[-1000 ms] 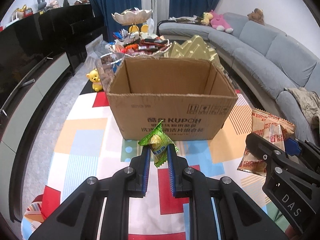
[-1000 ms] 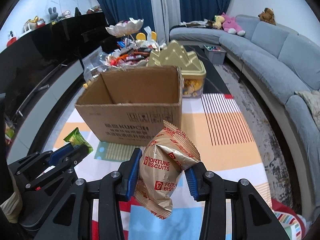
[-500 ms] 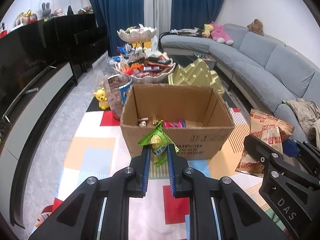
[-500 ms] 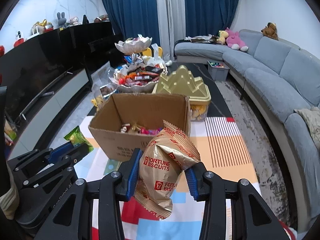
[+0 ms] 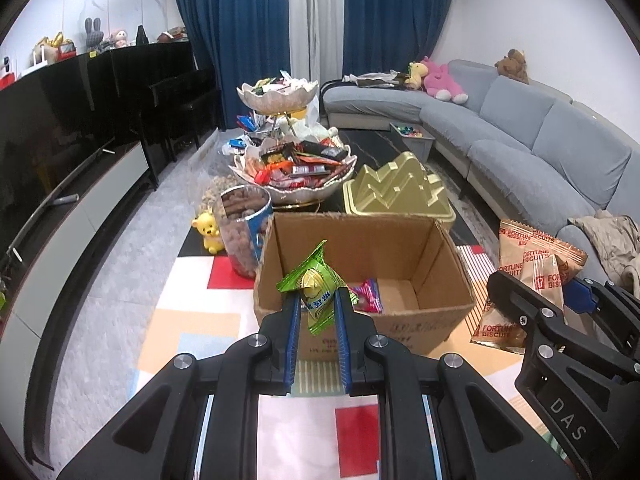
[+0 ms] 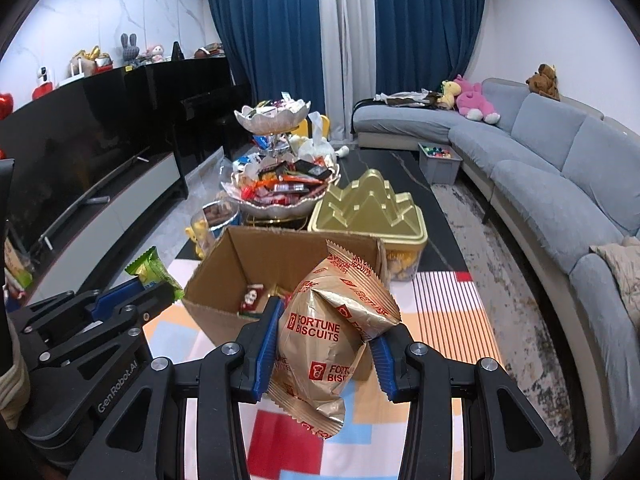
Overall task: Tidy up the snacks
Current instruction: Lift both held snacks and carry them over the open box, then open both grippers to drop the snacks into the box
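Left gripper (image 5: 316, 312) pinching small green-and-yellow foil candy wrapper (image 5: 314, 286), raised before near wall of open brown cardboard box (image 5: 362, 276). Right gripper (image 6: 324, 350) clamped on gold crinkled Fortune Biscuits packet (image 6: 326, 340), at 3 o'clock of left one. Box on multicoloured patchwork mat (image 5: 192, 320), few small wrapped snacks (image 5: 366, 295) inside. At 12 o'clock beyond box: gold mountain-shaped lidded tin (image 5: 398, 190), two-tier white petal-shaped snack stand (image 5: 294, 160).

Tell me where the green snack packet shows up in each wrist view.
Left wrist: green snack packet at centre, clamped in the left gripper.
Right wrist: green snack packet at left edge, held ahead of that gripper.
Shared landmark: cardboard box.
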